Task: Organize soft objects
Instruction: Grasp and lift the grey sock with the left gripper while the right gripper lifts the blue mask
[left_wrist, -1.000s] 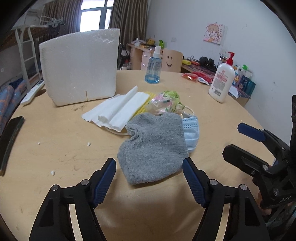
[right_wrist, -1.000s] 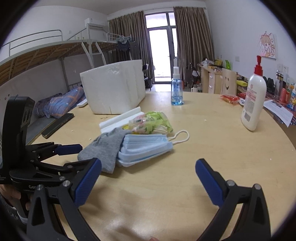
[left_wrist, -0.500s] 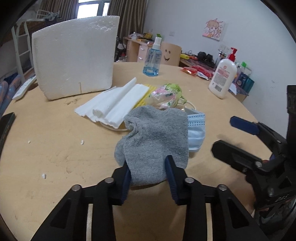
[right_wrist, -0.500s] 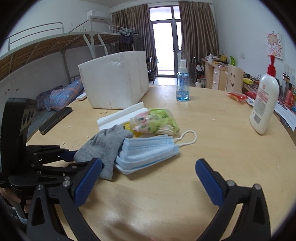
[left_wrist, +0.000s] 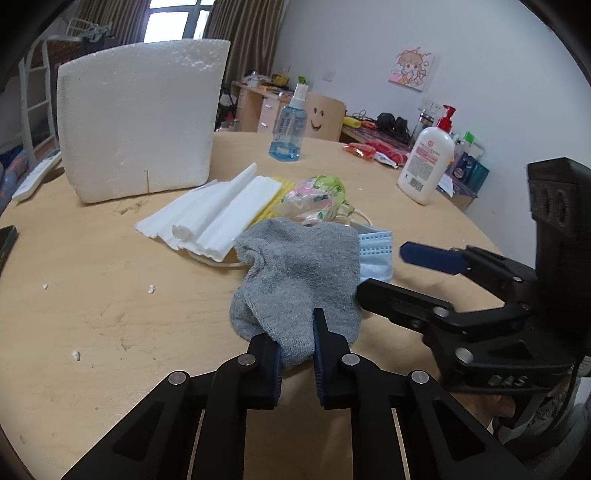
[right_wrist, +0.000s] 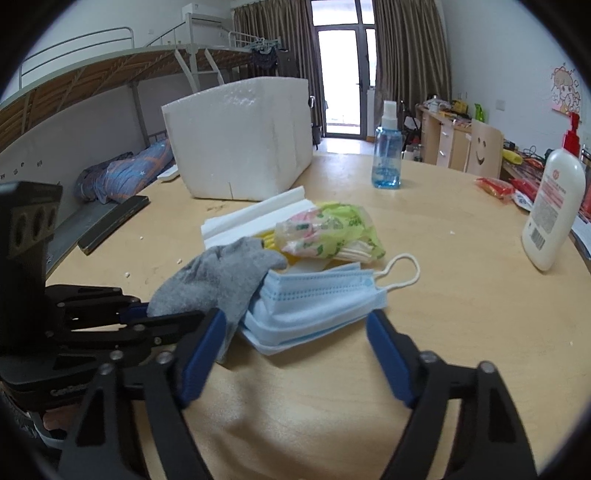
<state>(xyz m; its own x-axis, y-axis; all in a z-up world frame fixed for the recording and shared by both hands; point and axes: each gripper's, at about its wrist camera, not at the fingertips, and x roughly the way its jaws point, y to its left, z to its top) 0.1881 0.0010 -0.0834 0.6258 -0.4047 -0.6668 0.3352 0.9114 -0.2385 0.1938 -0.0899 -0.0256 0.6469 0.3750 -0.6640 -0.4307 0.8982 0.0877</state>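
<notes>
1. The left gripper (left_wrist: 297, 345), low in the left wrist view, is closing, its pads pinching the near edge of the grey sock (left_wrist: 299, 273) at mid-frame on the table (left_wrist: 92, 314).
2. The right gripper (right_wrist: 295, 343) is closing with nothing gripped; the blue face mask (right_wrist: 314, 302) lies between its blue pads (right_wrist: 388, 354), untouched.

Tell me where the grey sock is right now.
In the left wrist view the grey sock lies mid-table, draped over the blue face mask, its near end pinched in the closing left claw.
</notes>
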